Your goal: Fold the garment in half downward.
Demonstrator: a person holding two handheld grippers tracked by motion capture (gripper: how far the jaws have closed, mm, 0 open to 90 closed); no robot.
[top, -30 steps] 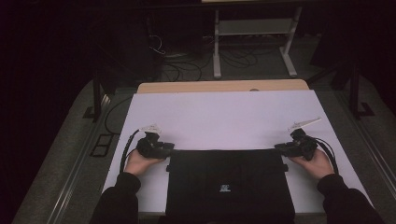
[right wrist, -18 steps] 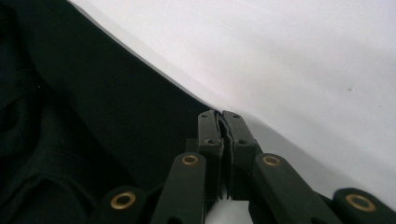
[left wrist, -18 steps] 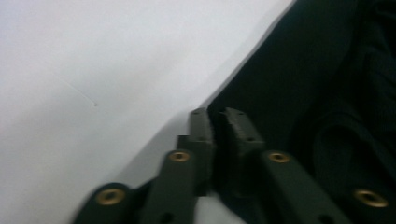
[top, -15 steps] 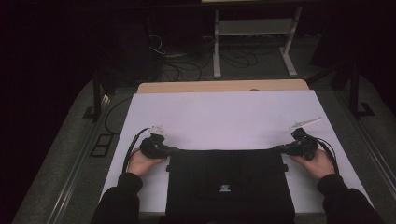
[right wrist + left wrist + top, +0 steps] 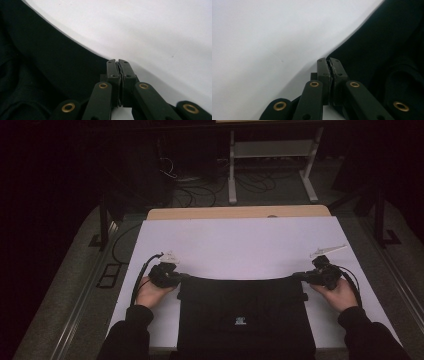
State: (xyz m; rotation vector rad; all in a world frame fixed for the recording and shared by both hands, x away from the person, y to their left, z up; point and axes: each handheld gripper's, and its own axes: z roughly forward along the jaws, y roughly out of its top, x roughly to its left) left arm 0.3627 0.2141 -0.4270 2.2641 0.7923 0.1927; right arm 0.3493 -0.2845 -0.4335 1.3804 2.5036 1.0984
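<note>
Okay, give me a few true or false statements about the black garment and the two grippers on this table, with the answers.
1. The black garment lies on a white table. True.
2. The left gripper stands wide open. False: its jaws are shut at the garment's edge.
3. The right gripper is at the garment's far right corner. True.
4. The garment hangs in the air. False: it lies flat.
5. The garment is red. False: it is black.
</note>
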